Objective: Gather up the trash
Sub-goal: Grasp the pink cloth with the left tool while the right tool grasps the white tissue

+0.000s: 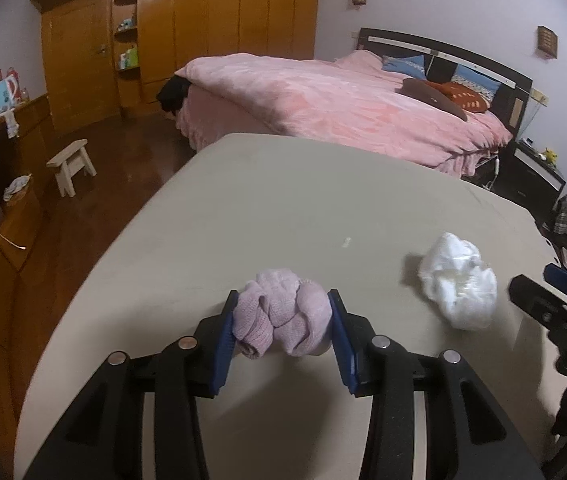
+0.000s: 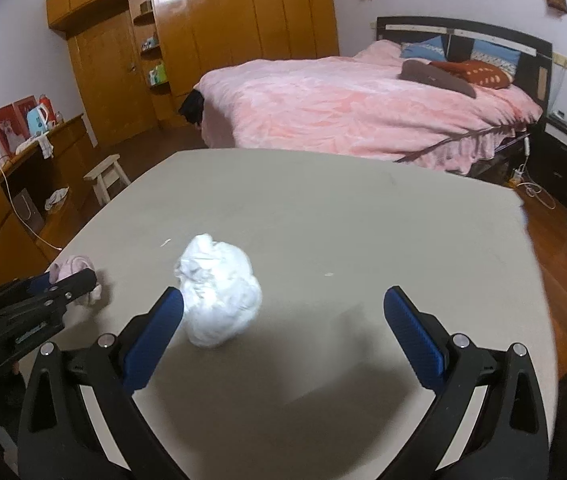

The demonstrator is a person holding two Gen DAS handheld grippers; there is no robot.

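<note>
The white crumpled wad [image 2: 221, 294] lies on the beige table [image 2: 323, 216], just ahead of the right gripper [image 2: 283, 306] and toward its left finger, off-centre in the wide-open, empty jaws. The wad is roughly round, without a clear long axis. To the wad's left, the left gripper [image 1: 283, 318] is clamped on the pink crumpled wad [image 1: 281, 318].

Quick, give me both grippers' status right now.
Left gripper: shut on the pink crumpled wad.
Right gripper: open, holding nothing; the white crumpled wad sits by its left finger.
</note>
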